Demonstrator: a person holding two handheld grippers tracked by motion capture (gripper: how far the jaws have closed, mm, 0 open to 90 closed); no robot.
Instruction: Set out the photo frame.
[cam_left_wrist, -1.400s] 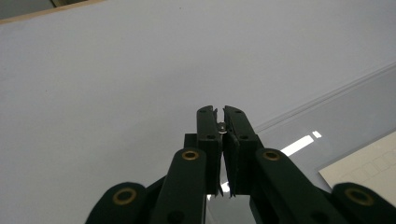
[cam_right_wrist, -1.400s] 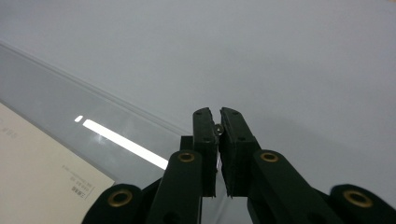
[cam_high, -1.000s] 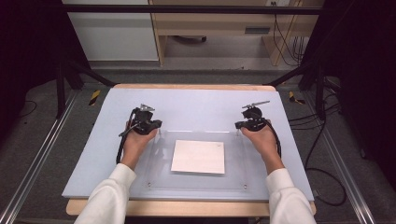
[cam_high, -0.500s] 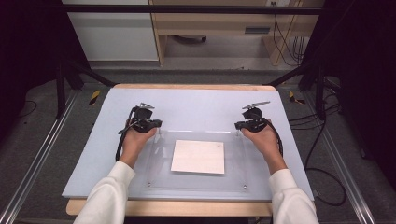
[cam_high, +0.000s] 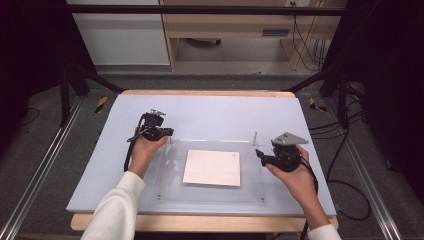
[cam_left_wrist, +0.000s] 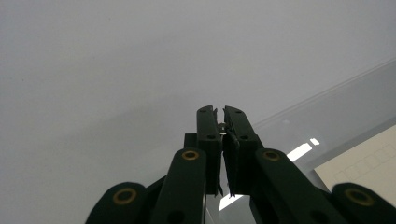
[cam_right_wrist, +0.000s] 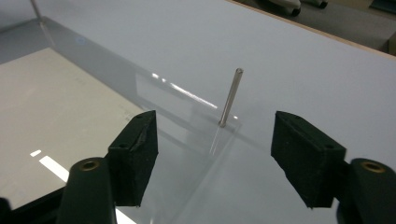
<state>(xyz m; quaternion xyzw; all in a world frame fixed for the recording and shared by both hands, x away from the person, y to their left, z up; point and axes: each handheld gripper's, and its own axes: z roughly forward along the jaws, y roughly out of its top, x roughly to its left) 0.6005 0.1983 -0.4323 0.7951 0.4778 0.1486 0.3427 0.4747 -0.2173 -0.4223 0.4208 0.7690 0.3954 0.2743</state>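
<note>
Bench (cam_high: 210, 112), pale blue top, carrying a clear plastic plate (cam_high: 250, 192) with a white sheet (cam_high: 212, 167) under its middle. Left tool (cam_high: 159, 131): jaws pressed together with a small metal pin (cam_left_wrist: 219, 125) pinched between the tips, poised at the plate's far left corner; open bench lies beyond and to its left. Right tool (cam_high: 263, 156): jaws have just been opening, now wide, nothing between the pads; a thin metal pin (cam_right_wrist: 230, 97) stands upright at the plate's corner ahead of it, clear of both jaws. Bare bench runs past that pin to the far edge.
</note>
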